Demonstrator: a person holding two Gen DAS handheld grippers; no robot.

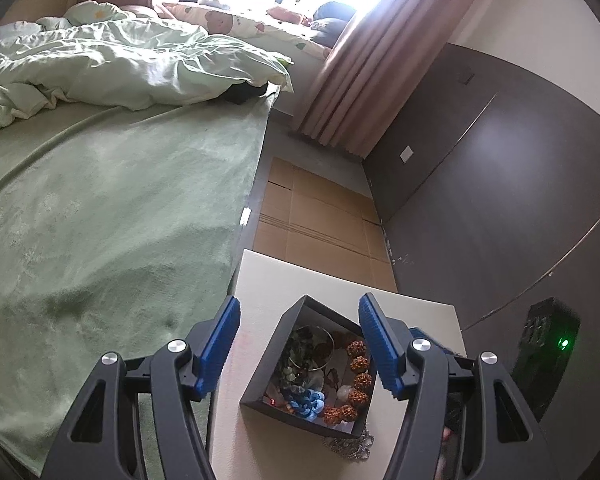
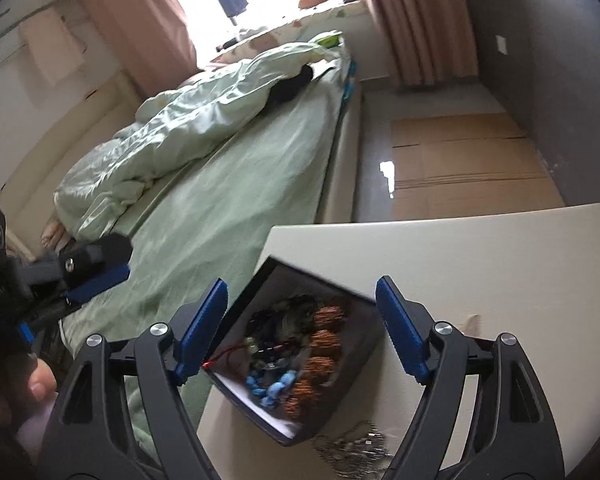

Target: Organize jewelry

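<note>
A black open box (image 1: 260,376) stands on a small white table (image 1: 284,280). It holds brown bead bracelets (image 1: 358,364), blue beads (image 1: 306,400) and a clear bangle (image 1: 312,348). A silver chain (image 1: 352,446) lies on the table just in front of the box. My left gripper (image 1: 300,320) is open above the box with nothing between its blue pads. In the right wrist view the box (image 2: 356,368) with its beads (image 2: 324,340) and the chain (image 2: 356,448) lie below my right gripper (image 2: 300,300), which is open and empty. The other gripper's blue pad (image 2: 96,280) shows at the left.
A bed with a green blanket (image 1: 100,220) and a crumpled quilt (image 1: 120,64) stands left of the table. Flat cardboard (image 1: 316,220) lies on the floor beyond the table. A dark wall panel (image 1: 500,180) is at the right, pink curtains (image 1: 360,80) at the window.
</note>
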